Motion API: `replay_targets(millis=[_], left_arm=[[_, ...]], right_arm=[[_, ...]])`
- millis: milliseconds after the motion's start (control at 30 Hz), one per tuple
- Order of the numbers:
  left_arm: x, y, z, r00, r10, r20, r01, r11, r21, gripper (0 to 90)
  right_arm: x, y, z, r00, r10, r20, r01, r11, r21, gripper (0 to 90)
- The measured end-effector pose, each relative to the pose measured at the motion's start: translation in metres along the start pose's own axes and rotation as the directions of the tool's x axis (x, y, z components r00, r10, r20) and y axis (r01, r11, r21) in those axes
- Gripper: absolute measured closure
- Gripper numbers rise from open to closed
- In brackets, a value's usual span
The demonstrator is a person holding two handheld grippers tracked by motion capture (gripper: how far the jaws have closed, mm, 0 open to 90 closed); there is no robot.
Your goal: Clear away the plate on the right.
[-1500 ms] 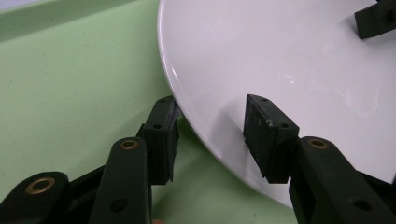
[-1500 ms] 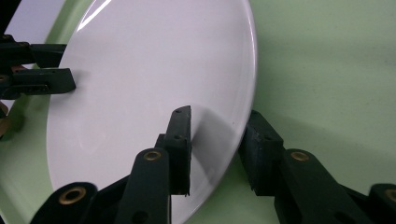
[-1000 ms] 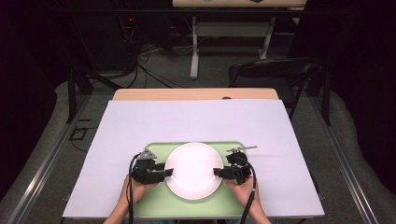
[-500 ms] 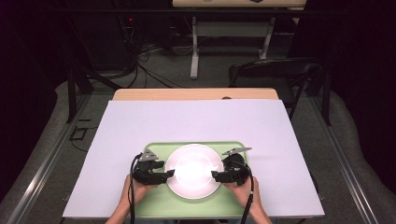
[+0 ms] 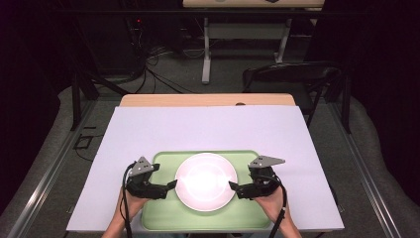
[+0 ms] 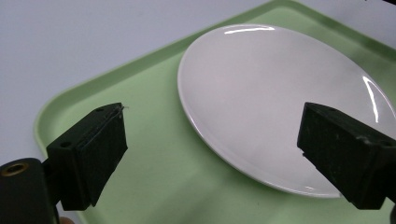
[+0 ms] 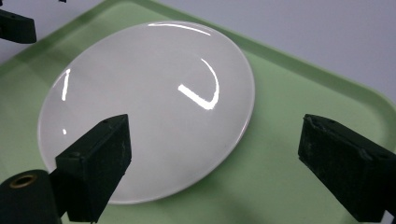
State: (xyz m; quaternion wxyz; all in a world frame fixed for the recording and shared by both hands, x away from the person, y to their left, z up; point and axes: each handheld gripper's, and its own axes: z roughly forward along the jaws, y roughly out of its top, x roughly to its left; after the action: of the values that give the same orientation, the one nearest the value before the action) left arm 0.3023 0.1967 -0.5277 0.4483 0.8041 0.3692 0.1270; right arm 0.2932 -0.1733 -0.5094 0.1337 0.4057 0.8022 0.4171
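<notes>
— Hand-held gripper on the left (image 5: 171, 185), is it gripping the plate (image 5: 206, 180)?
— No. Both it and the right hand-held gripper (image 5: 234, 187) have just been opening, jaws wide, nothing between them.
— And the plate?
— Flat on the green tray (image 5: 159, 218), probably just set down.

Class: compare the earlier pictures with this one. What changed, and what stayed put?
Both grippers, left and right, have just opened their jaws, letting go of the plate rim and backing off slightly. Plate and tray stayed where they were.
</notes>
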Motion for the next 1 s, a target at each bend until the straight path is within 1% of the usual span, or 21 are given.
replay_targets(millis=[33,67,100,200,233,333,400,467,533,567,667,700,767,833,933,1000], left_arm=[[0.001,0.001,-0.005,1.0,0.002,-0.009,-0.002,0.9999,-0.012,6.9],[0.001,0.001,-0.005,1.0,0.002,-0.009,-0.002,0.9999,-0.012,6.1],[0.002,0.001,-0.008,0.9998,0.004,-0.018,-0.005,0.9998,-0.02,5.7],[0.004,0.001,-0.014,0.9996,0.006,-0.028,-0.007,0.9991,-0.042,4.6],[0.004,0.001,-0.016,0.9994,0.006,-0.035,-0.008,0.9988,-0.048,4.5],[0.006,-0.001,-0.022,0.9989,0.016,-0.045,-0.018,0.9984,-0.054,4.0],[0.007,-0.003,-0.026,0.9978,0.025,-0.061,-0.029,0.9978,-0.059,4.0],[0.01,-0.005,-0.031,0.9978,0.022,-0.062,-0.026,0.9973,-0.069,4.0],[0.012,-0.008,-0.035,0.9972,0.021,-0.072,-0.026,0.9973,-0.069,4.0],[0.012,-0.009,-0.036,0.9968,0.026,-0.076,-0.032,0.997,-0.07,4.0],[0.015,-0.014,-0.043,0.995,0.034,-0.094,-0.041,0.9963,-0.076,4.0],[0.016,-0.016,-0.045,0.9951,0.035,-0.092,-0.041,0.9964,-0.074,3.9],[0.018,-0.019,-0.05,0.9939,0.031,-0.106,-0.039,0.9962,-0.078,3.6],[0.019,-0.022,-0.054,0.9932,0.029,-0.113,-0.038,0.9964,-0.076,3.6],[0.021,-0.03,-0.061,0.9922,0.021,-0.123,-0.031,0.9965,-0.077,3.5],[0.022,-0.035,-0.064,0.9906,0.024,-0.134,-0.034,0.9965,-0.076,3.5]], right_arm=[[0.0,0.0,-0.002,1.0,-0.009,-0.001,0.009,1.0,-0.009,7.2],[0.0,0.0,-0.002,1.0,-0.009,-0.001,0.009,1.0,-0.009,7.2],[0.0,0.001,-0.004,0.9999,-0.014,-0.006,0.013,1.0,-0.026,6.8],[0.0,0.002,-0.007,0.9996,-0.028,-0.008,0.028,0.999,-0.039,6.0],[-0.001,0.002,-0.008,0.9995,-0.027,-0.016,0.027,0.999,-0.046,5.5],[-0.003,0.0,-0.01,0.9996,-0.028,-0.01,0.027,0.999,-0.045,4.9],[-0.005,-0.003,-0.013,0.9993,-0.036,0.007,0.036,0.998,-0.046,4.7],[-0.009,-0.006,-0.017,0.9995,-0.03,0.011,0.03,0.998,-0.05,4.6],[-0.012,-0.008,-0.021,0.9994,-0.028,0.019,0.03,0.998,-0.057,4.1],[-0.014,-0.01,-0.025,0.9996,-0.019,0.022,0.02,0.997,-0.073,4.1],[-0.019,-0.016,-0.034,0.9994,-0.017,0.029,0.02,0.996,-0.087,3.3],[-0.02,-0.018,-0.038,0.9991,-0.017,0.039,0.021,0.996,-0.088,3.1],[-0.022,-0.023,-0.043,0.9988,-0.014,0.047,0.019,0.995,-0.094,2.8],[-0.025,-0.029,-0.049,0.9978,-0.012,0.065,0.019,0.995,-0.1,2.0],[-0.028,-0.036,-0.056,0.9967,-0.008,0.081,0.016,0.995,-0.096,1.2],[-0.03,-0.042,-0.061,0.9961,0.0,0.088,0.008,0.995,-0.097,0.3]])
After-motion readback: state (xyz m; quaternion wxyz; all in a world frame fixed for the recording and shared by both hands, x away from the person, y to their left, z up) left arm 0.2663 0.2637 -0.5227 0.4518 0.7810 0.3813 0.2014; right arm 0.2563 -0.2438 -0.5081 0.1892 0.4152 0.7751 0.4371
